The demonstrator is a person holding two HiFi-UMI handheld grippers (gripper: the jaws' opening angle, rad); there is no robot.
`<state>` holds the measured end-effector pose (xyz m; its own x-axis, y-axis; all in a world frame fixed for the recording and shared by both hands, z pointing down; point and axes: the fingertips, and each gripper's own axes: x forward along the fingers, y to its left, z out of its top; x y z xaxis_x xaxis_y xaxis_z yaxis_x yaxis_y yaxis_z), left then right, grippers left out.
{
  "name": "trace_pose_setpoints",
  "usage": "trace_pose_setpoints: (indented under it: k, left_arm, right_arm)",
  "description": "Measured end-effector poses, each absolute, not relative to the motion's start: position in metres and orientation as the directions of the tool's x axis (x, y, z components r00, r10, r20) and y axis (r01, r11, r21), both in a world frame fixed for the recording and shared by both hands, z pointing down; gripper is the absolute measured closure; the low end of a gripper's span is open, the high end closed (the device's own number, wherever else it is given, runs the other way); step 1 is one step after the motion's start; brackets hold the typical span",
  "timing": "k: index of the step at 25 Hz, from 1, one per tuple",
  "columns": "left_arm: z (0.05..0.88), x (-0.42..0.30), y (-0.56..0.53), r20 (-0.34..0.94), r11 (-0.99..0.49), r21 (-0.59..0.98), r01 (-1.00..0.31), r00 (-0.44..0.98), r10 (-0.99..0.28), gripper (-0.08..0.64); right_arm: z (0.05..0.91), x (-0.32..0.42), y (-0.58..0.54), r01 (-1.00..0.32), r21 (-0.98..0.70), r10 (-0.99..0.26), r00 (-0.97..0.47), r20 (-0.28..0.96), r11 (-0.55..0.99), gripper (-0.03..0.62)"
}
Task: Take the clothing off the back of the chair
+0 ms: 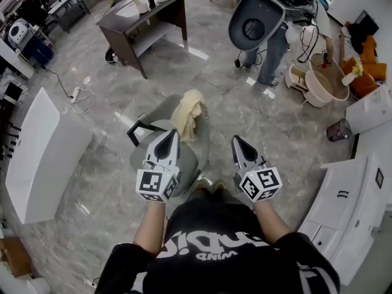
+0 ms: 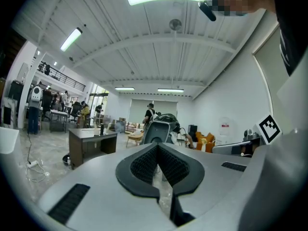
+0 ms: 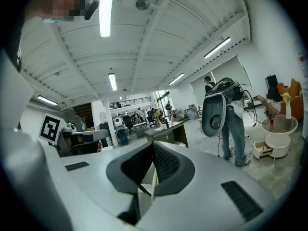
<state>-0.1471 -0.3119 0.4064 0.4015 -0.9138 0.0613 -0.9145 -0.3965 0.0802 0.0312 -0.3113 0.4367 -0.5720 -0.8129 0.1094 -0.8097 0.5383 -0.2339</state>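
Observation:
A cream-coloured garment (image 1: 188,112) hangs over the back of a grey chair (image 1: 160,155) with black armrests, on the marble floor just ahead of me. My left gripper (image 1: 171,133) is held over the chair's seat, its tip a short way below-left of the garment and not touching it. Its jaws are shut with nothing between them, as the left gripper view (image 2: 157,146) also shows. To the right of the chair, my right gripper (image 1: 235,139) hovers apart from the garment, shut and empty (image 3: 153,142).
A dark desk (image 1: 144,17) stands at the back left and a white cabinet (image 1: 43,152) at the left. A person with a large grey pack (image 1: 257,17) stands beyond the chair. A white tub (image 1: 327,81) and white counters (image 1: 349,207) are on the right.

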Motion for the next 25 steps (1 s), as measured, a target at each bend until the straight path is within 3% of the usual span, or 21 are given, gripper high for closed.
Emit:
trace_pose_setpoints:
  k: [10, 12, 17, 25]
  left_arm:
    - [0.42, -0.126, -0.341, 0.067, -0.431, 0.053, -0.901, 0.434, -0.898, 0.536]
    - [0.422, -0.126, -0.347, 0.068, -0.439, 0.064, -0.896, 0.443, -0.894, 0.394]
    - [0.43, -0.128, -0.363, 0.079, -0.441, 0.062, -0.895, 0.445, -0.892, 0.186]
    - [0.468, -0.126, -0.393, 0.175, -0.473, 0.064, -0.879, 0.476, -0.862, 0.158]
  right_arm:
    - [0.45, 0.042, -0.343, -0.796, -0.246, -0.797, -0.591, 0.12, 0.553, 0.578]
    - [0.453, 0.042, -0.347, -0.796, -0.249, -0.796, -0.592, 0.128, 0.552, 0.578]
    - [0.456, 0.036, -0.358, -0.79, -0.253, -0.788, -0.6, 0.134, 0.559, 0.578]
    - [0.459, 0.034, -0.376, -0.788, -0.268, -0.787, -0.601, 0.14, 0.555, 0.578]
